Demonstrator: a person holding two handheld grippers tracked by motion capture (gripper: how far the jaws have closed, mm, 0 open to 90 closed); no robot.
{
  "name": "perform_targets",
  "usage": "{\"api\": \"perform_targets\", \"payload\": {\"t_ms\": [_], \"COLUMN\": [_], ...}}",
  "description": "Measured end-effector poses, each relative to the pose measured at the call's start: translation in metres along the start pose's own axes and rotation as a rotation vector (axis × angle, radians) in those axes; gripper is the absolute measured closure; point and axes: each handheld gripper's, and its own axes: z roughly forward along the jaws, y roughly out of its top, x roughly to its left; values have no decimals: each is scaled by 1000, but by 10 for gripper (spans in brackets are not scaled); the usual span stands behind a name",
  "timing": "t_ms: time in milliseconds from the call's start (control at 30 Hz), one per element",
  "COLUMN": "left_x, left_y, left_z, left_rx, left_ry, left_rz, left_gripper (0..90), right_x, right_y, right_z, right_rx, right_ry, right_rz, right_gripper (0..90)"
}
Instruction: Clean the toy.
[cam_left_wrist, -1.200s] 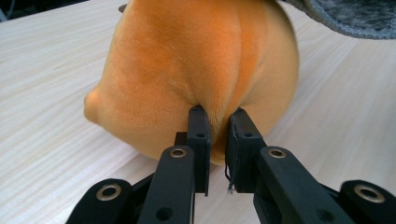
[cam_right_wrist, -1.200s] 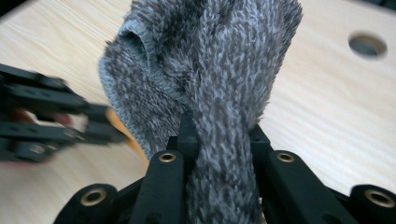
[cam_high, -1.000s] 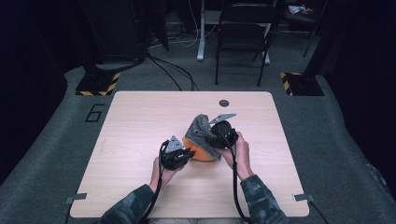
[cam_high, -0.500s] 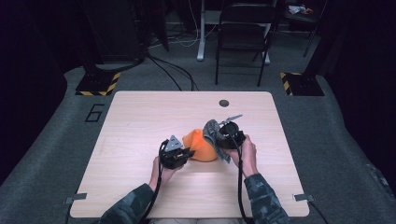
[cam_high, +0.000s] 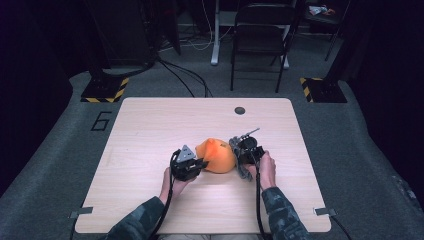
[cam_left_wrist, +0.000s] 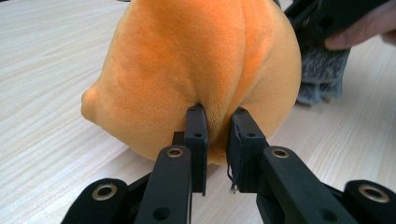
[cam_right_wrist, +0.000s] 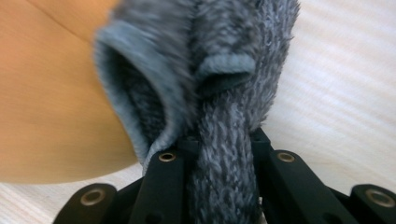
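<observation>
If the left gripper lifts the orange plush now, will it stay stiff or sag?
It will probably sag: the left gripper pinches only a small fold of the orange plush, and the fabric dents between the jaws. It looks light for its size. Its rounded body may roll a little when pushed on the table.

Light wood-grain table (cam_high: 150, 140), rectangular w/ rounded corners, standing on grey carpet. On it, approx. centre & slightly toward the near edge: an orange plush ball-shaped toy (cam_high: 216, 155), resting on the top. Just right of it, touching it, a grey fuzzy knit cloth item (cam_left_wrist: 322, 74), its lower end down at the tabletop. Small dark round disc (cam_high: 240, 110) near the far edge, well apart from the plush.
</observation>
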Motion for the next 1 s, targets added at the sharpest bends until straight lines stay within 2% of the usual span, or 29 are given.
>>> {"api": "perform_targets", "payload": {"t_ms": [233,433,533,600,633,700,767,867,933,1000], "left_x": [3,3,4,4,5,5,5,5,5,5], "left_y": [-1,-1,-1,-1,-1,-1,-1,-1,-1,-1], "left_z": [-1,-1,-1,-1,-1,-2,-2,-2,-2,-2], "left_rx": [0,0,3,-1,0,2,6,1,3,5], "left_ry": [1,3,2,8,8,10,4,12,12,15], "left_rz": [-10,-13,-12,-18,-14,-8,-13,-10,-8,-4], "left_gripper": [789,787,788,788,788,787,787,786,785,784], "right_x": [-6,-6,-8,-9,-8,-8,-4,8,17,26], "right_y": [-2,-2,0,2,4,9,15,21,24,24], "right_z": [7,6,1,-8,-16,-35,-57,-82,-88,-83], "right_rx": [18,22,17,2,-16,-75,-130,-197,-190,-160], "right_ry": [47,40,9,-2,3,8,37,60,92,112], "right_rz": [34,25,2,-5,7,2,-10,-43,-71,-101], "right_gripper": [744,743,744,745,744,745,745,744,745,744]}}
